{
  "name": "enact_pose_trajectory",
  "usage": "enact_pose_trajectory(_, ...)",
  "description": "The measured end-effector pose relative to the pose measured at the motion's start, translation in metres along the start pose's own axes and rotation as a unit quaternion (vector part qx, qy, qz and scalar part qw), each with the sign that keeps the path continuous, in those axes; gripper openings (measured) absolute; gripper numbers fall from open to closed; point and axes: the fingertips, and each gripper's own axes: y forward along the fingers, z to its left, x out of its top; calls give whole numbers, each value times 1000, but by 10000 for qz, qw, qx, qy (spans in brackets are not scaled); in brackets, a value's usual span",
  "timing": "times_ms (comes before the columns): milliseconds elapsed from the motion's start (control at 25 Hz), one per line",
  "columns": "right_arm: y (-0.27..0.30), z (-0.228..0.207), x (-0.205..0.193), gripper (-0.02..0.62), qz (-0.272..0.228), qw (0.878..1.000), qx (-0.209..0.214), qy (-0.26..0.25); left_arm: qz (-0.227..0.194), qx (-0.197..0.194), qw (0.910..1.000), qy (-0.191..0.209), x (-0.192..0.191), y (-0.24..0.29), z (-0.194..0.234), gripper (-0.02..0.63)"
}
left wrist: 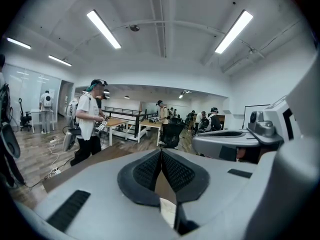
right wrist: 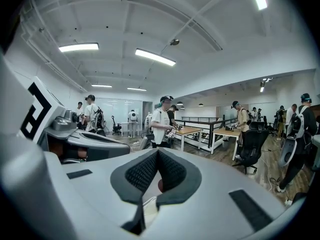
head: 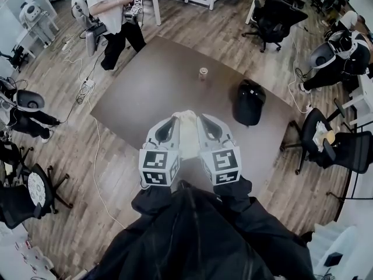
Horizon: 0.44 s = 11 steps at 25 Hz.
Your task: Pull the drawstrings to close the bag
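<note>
A pale cloth bag [head: 187,134] lies on the dark table [head: 145,92] near its front edge. Both grippers are held side by side just over it, pointing away from me. My left gripper [head: 173,119] is shut, its ribbed pads meeting at the tip [left wrist: 161,152]; a pale bit of the bag [left wrist: 168,212] shows through the gap below them. My right gripper [head: 200,119] is also shut [right wrist: 158,152], with pale cloth and a thin light cord [right wrist: 146,208] visible low between its jaws. I cannot make out a drawstring pinched in either one.
A black backpack [head: 249,102] stands on the table's right part, and a small cup [head: 203,73] sits further back. A person [head: 111,16] stands beyond the table's far left corner. Office chairs [head: 332,144] and floor cables [head: 81,86] surround the table.
</note>
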Motion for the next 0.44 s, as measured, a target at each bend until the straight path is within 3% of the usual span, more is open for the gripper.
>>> enact_pose_trajectory(440,4,3,-7,21,119,9999,33,46,80,-6,9999,-62,-8,2,5,32)
